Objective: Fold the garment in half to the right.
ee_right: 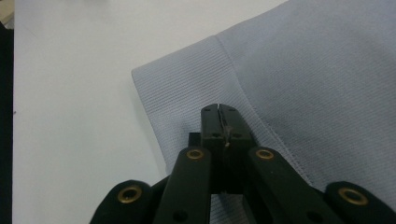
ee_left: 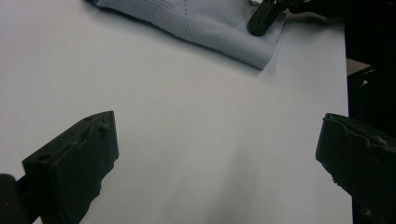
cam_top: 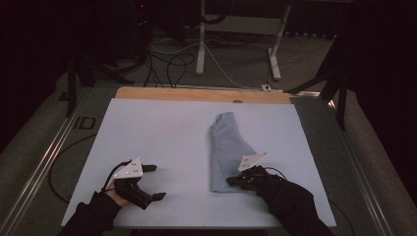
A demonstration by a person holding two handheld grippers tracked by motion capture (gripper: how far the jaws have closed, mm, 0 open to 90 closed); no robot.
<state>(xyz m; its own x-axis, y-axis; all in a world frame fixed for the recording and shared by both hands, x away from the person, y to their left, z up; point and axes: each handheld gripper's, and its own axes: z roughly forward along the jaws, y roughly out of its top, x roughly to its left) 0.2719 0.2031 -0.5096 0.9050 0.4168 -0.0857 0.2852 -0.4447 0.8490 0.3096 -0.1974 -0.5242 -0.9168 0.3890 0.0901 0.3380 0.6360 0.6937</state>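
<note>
Right gripper (ee_right: 220,111) jaws closed together over the garment's (cam_top: 227,147) ribbed hem; whether cloth is pinched, cannot tell. Left gripper (cam_top: 153,182) wide open, empty. Garment lies folded; remaining steps unclear.

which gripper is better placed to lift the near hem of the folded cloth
Right. The right gripper has its jaws closed over the ribbed hem of the pale blue folded knit cloth. The left gripper sits open over bare white table sheet, well apart from the cloth.
</note>
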